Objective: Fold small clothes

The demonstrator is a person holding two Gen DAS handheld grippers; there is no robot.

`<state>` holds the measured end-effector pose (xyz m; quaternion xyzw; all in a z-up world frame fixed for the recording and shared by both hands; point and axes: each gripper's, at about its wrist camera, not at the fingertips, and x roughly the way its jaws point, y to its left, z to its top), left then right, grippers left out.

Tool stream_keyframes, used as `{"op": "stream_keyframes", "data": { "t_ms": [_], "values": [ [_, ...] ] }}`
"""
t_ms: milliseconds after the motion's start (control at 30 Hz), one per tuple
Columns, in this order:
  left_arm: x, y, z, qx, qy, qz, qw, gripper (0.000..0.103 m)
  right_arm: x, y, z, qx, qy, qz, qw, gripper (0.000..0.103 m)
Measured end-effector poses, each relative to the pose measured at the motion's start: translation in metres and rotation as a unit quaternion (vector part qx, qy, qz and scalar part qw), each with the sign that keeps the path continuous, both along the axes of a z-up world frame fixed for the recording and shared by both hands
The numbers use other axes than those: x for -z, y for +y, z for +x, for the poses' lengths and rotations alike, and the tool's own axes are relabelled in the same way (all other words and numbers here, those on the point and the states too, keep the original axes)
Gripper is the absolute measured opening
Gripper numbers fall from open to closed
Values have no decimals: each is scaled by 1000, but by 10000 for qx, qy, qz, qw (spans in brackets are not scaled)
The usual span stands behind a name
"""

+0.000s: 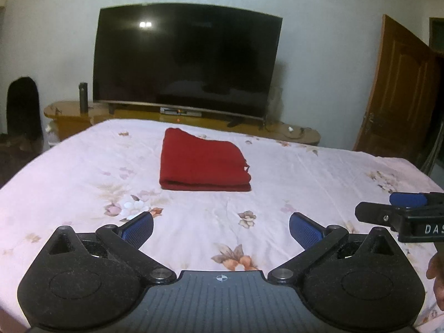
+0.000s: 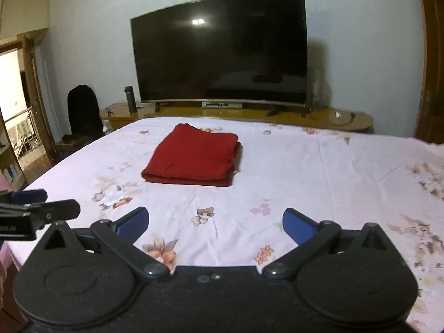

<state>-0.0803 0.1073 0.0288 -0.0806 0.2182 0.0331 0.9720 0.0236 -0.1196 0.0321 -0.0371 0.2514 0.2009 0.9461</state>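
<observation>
A red garment (image 1: 201,163) lies folded into a flat rectangle on the pink floral bed sheet (image 1: 83,172), toward the far middle of the bed. It also shows in the right wrist view (image 2: 193,158). My left gripper (image 1: 220,229) is open and empty, held above the near part of the bed, well short of the garment. My right gripper (image 2: 215,226) is open and empty, also near the front of the bed. The right gripper's fingers (image 1: 388,211) show at the right edge of the left wrist view. The left gripper's fingers (image 2: 41,208) show at the left edge of the right wrist view.
A large dark TV (image 1: 183,58) stands on a low wooden cabinet (image 1: 72,111) beyond the bed, with a dark bottle (image 1: 83,97) beside it. A wooden door (image 1: 394,88) is at the right. A dark chair (image 2: 83,111) and an open doorway (image 2: 16,105) are at the left.
</observation>
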Motion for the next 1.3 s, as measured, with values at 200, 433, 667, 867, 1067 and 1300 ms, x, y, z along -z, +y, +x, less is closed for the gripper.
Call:
{"op": "stream_keyframes", "data": {
  "t_ms": [200,433,667,867,1067,1300],
  "values": [
    [-11,-15,-32,-4,-183,46,9998,103,-4,-6,-34,-3,-192,-36,9998,102],
    [-18,-22,-41,-35,-291,168,9994,103,-11,-13,-50,67,-356,73,9993,102],
    [-18,-23,-44,-77,-326,142,9993,103,-12,-10,-55,103,-420,81,9990,102],
    [-18,-23,-43,-62,-343,135,9993,103,-11,-9,-56,86,-434,96,9990,102],
    [-20,-29,-39,-27,-349,170,9992,103,-12,-10,-55,115,-457,145,9988,102],
    [-22,-31,-36,21,-351,193,9992,103,-12,-8,-52,170,-439,145,9988,102]
  ]
}}
